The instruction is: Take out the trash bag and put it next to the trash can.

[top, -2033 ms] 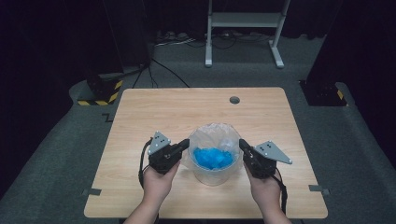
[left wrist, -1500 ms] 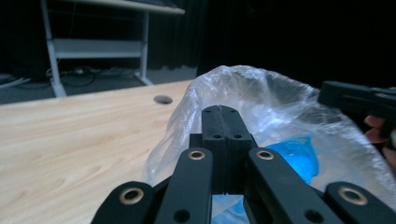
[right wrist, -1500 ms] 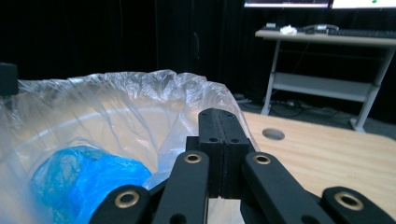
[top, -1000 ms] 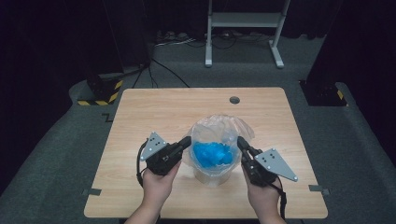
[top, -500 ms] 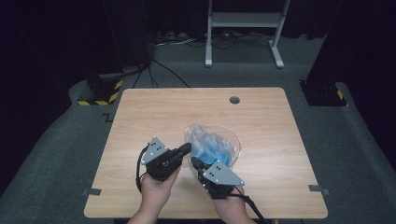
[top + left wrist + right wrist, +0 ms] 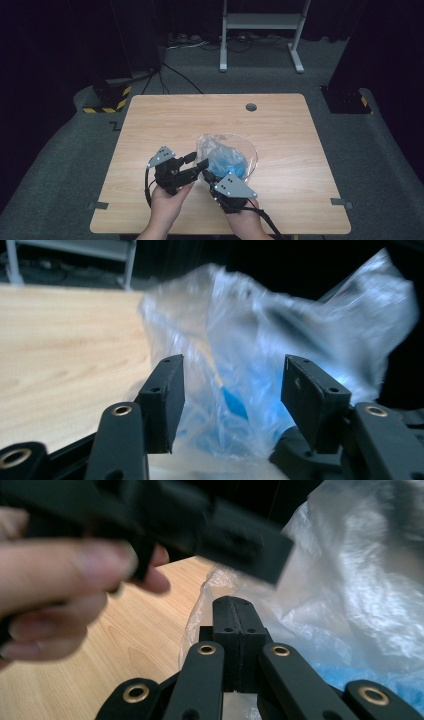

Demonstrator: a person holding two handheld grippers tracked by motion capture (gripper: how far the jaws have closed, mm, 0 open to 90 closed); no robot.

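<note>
A crumpled clear plastic bag [image 6: 220,145] with something blue [image 6: 230,162] inside lies on the wooden table [image 6: 280,130]. My right gripper [image 6: 206,175] comes at the bag's near left edge, jaws shut on the film. In the right gripper view the closed jaws [image 6: 234,602] sit against the plastic [image 6: 360,580], with the left gripper [image 6: 240,545] blurred just above. My left gripper [image 6: 196,161] has just been opening. Its jaws [image 6: 232,385] stand apart, and the bag [image 6: 260,330] shows between them, untouched by the pads [image 6: 167,390].
A round hole [image 6: 251,107] marks the table's far side. Beyond the table stand a white metal frame [image 6: 260,30] and a yellow-and-black striped base [image 6: 107,102] on the grey floor, with cables [image 6: 175,70] trailing between them. The right half of the table is bare wood.
My right gripper carried its edge of the bag across to the left, beside the left gripper, and the bag collapsed. The left jaws, shut on the bag before, now stand apart.
</note>
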